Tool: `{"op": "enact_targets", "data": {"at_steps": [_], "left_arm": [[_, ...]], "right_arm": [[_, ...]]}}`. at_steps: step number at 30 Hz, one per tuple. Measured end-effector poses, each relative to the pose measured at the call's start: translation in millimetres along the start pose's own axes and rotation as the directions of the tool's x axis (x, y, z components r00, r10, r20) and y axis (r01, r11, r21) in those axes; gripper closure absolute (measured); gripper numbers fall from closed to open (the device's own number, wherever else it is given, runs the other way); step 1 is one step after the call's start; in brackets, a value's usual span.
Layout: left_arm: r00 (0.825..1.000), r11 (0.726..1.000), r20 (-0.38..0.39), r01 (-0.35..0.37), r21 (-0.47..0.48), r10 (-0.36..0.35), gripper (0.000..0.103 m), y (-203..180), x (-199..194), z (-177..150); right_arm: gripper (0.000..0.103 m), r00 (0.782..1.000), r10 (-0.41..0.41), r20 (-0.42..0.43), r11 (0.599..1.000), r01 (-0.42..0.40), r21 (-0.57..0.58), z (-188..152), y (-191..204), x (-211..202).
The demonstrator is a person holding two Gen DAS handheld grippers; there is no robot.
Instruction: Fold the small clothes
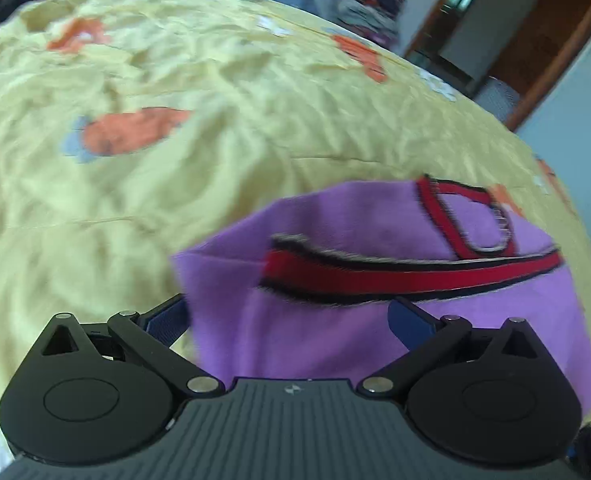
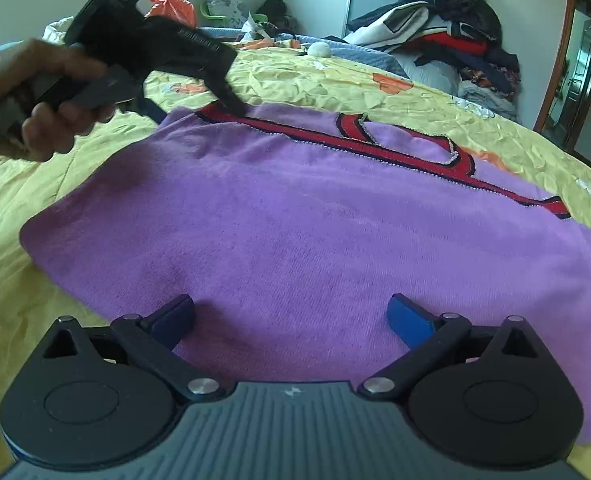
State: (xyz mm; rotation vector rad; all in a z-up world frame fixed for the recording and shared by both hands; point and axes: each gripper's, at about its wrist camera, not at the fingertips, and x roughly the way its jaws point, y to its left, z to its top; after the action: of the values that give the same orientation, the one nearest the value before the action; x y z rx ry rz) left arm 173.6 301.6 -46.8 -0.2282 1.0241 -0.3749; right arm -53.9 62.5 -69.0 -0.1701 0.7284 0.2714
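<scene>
A purple garment (image 2: pixel 295 220) with red and black trim (image 2: pixel 375 146) lies spread flat on the yellow bedsheet (image 2: pixel 435 100). My right gripper (image 2: pixel 291 312) is open, low over the garment's near edge, with purple cloth beneath the gap between its fingers. A hand (image 2: pixel 35 92) holds my left gripper (image 2: pixel 195 108) at the garment's far left corner, by the trim. In the left wrist view that gripper (image 1: pixel 289 312) is open too, and a corner of the purple garment (image 1: pixel 335 340) and its trim (image 1: pixel 395 276) lie between its spread fingers.
A pile of dark clothes (image 2: pixel 447 40) is heaped at the bed's far right. A white ball (image 2: pixel 319 49) and an orange bag (image 2: pixel 171 6) sit at the back. A wooden door frame (image 2: pixel 563 60) stands at the right. Bare yellow sheet (image 1: pixel 175 180) stretches left of the garment.
</scene>
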Motion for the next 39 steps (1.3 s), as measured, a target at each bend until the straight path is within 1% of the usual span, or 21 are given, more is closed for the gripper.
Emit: {"op": "enact_targets", "data": {"at_steps": [1,4,7,10,12,13,14,15,17,18,20,22,27,28,30,31,32,33,35,37,39], "left_arm": [[0.999,0.999,-0.013,0.036,-0.005,-0.036,0.000,-1,1,0],[0.998,0.998,-0.003,0.064,-0.013,-0.064,0.000,6,0,-5],[0.989,0.986,0.014,0.149,-0.071,-0.148,0.002,24,-5,-9],[0.981,0.973,-0.003,0.191,-0.127,-0.193,0.005,28,-2,-1],[0.977,0.973,-0.027,0.206,-0.108,-0.210,0.017,21,5,7],[0.977,0.974,-0.035,0.205,-0.092,-0.209,0.019,16,8,9],[0.978,0.976,-0.043,0.201,-0.078,-0.205,0.029,12,10,12],[0.979,0.979,-0.054,0.193,-0.070,-0.197,0.047,10,12,13],[0.983,0.983,-0.068,0.163,-0.083,-0.169,0.067,12,13,13],[0.983,0.982,-0.071,0.159,-0.100,-0.167,0.074,16,12,13],[0.982,0.980,-0.073,0.163,-0.113,-0.172,0.079,25,12,11],[0.981,0.975,-0.067,0.174,-0.138,-0.185,0.078,34,11,9],[0.978,0.969,-0.068,0.186,-0.162,-0.199,0.077,38,12,11],[0.977,0.968,-0.072,0.189,-0.165,-0.203,0.077,38,13,12],[0.972,0.965,-0.084,0.205,-0.164,-0.220,0.069,38,14,15],[0.967,0.960,-0.089,0.222,-0.168,-0.239,0.064,37,15,16],[0.961,0.953,-0.090,0.244,-0.179,-0.263,0.052,37,15,17],[0.954,0.946,-0.088,0.266,-0.188,-0.286,0.040,35,16,18],[0.953,0.945,-0.083,0.275,-0.175,-0.293,0.030,28,17,19],[0.965,0.962,-0.077,0.239,-0.135,-0.251,0.030,16,16,18],[0.974,0.973,-0.074,0.204,-0.109,-0.212,0.041,8,16,18]], "right_arm": [[0.000,1.000,0.011,-0.004,1.000,-0.011,0.006,1,0,0],[0.000,0.999,0.047,0.001,0.999,-0.047,0.024,0,1,-6],[0.000,0.994,0.107,0.004,0.994,-0.107,0.032,1,9,-9],[0.000,0.994,0.107,0.000,0.994,-0.107,0.000,9,30,-4],[0.000,0.993,0.117,0.014,0.992,-0.117,-0.041,16,48,-2],[0.000,0.992,0.125,0.017,0.990,-0.123,-0.061,19,57,-1],[0.000,0.991,0.133,0.010,0.988,-0.132,-0.086,21,65,0],[0.000,0.990,0.139,0.010,0.984,-0.137,-0.113,22,74,-1],[0.000,0.986,0.164,0.026,0.975,-0.158,-0.156,19,90,-5],[0.000,0.981,0.193,0.020,0.966,-0.186,-0.177,16,97,-5],[0.000,0.978,0.209,0.003,0.956,-0.203,-0.213,12,111,-1],[0.000,0.983,0.181,0.001,0.948,-0.175,-0.266,11,123,5],[0.000,0.987,0.159,0.022,0.952,-0.147,-0.267,28,131,23],[0.004,0.986,0.162,0.028,0.949,-0.148,-0.279,31,133,26],[0.016,0.984,0.177,0.027,0.945,-0.162,-0.282,35,136,29],[0.029,0.982,0.186,0.022,0.946,-0.173,-0.275,37,137,29],[0.045,0.981,0.194,0.017,0.947,-0.182,-0.266,39,138,29],[0.049,0.982,0.190,0.020,0.945,-0.177,-0.274,40,140,30],[0.059,0.984,0.174,0.026,0.940,-0.158,-0.301,40,145,28],[0.071,0.983,0.181,0.019,0.940,-0.167,-0.299,40,148,27],[0.080,0.986,0.165,0.023,0.942,-0.151,-0.300,39,150,26]]}}
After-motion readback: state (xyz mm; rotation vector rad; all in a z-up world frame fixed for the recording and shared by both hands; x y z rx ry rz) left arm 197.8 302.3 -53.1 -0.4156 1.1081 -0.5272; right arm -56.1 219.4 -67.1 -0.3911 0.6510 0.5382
